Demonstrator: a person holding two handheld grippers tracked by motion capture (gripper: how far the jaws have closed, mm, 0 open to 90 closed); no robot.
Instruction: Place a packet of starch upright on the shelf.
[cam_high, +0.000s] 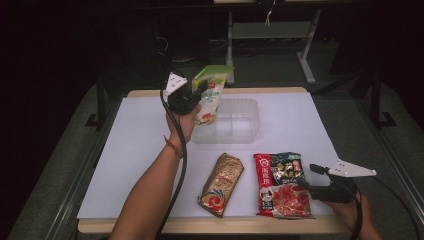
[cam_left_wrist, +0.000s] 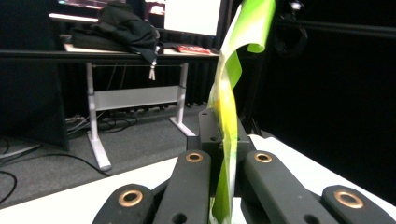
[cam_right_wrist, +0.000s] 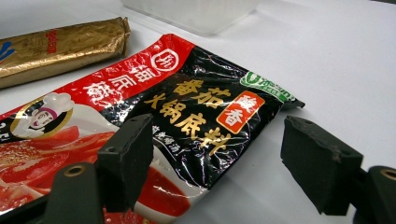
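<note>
Your left gripper (cam_high: 196, 97) is clenched on the green-topped pouch (cam_high: 210, 95), which hangs upright with its long axis near vertical, top flap up and bottom end down; in the left gripper view the pouch's (cam_left_wrist: 229, 126) thin edge runs straight up between the two closed jaws. The move ahead turns on one relation: the pouch's lower end sits just over the near-left corner of the clear tray (cam_high: 247, 122), which lies to the right of and slightly nearer than your left hand (cam_high: 181, 122), so the drop is a short way right and down. I cannot tell whether the pouch's bottom already touches the tray wall. Your right gripper (cam_high: 312, 181) rests at the near right with jaws spread and nothing between them, aimed left at the red-and-black sachet (cam_high: 281, 184); in the right gripper view that sachet's (cam_right_wrist: 187, 116) corner lies flat just ahead of its jaws. The gold packet (cam_high: 221, 184) lies left of the sachet, long axis running near to far
</note>
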